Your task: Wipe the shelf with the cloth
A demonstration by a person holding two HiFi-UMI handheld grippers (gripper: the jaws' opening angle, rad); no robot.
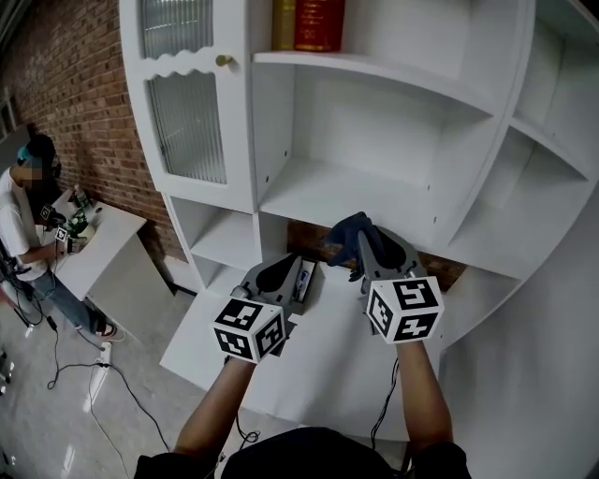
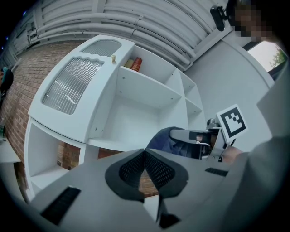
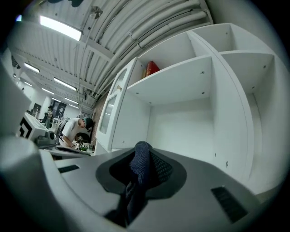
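Observation:
A dark blue cloth [image 1: 348, 236] is pinched in my right gripper [image 1: 367, 245], bunched up at the jaw tips in front of the white shelf unit. In the right gripper view the cloth [image 3: 141, 168] sticks up between the shut jaws of the right gripper [image 3: 146, 159]. The middle shelf board [image 1: 323, 194] lies bare just beyond and above it. My left gripper [image 1: 278, 278] hangs lower left, shut with nothing in it; its pads meet in the left gripper view [image 2: 144, 153]. That view also shows the cloth [image 2: 164, 139] held by the right gripper.
Red and yellow books [image 1: 309, 24] stand on the top shelf. A ribbed glass cabinet door [image 1: 187, 117] with a gold knob [image 1: 224, 61] is at the left. A brick wall [image 1: 75, 84] runs behind. A person [image 1: 28, 224] works at a white table [image 1: 98, 245] far left. Cables [image 1: 84, 374] lie on the floor.

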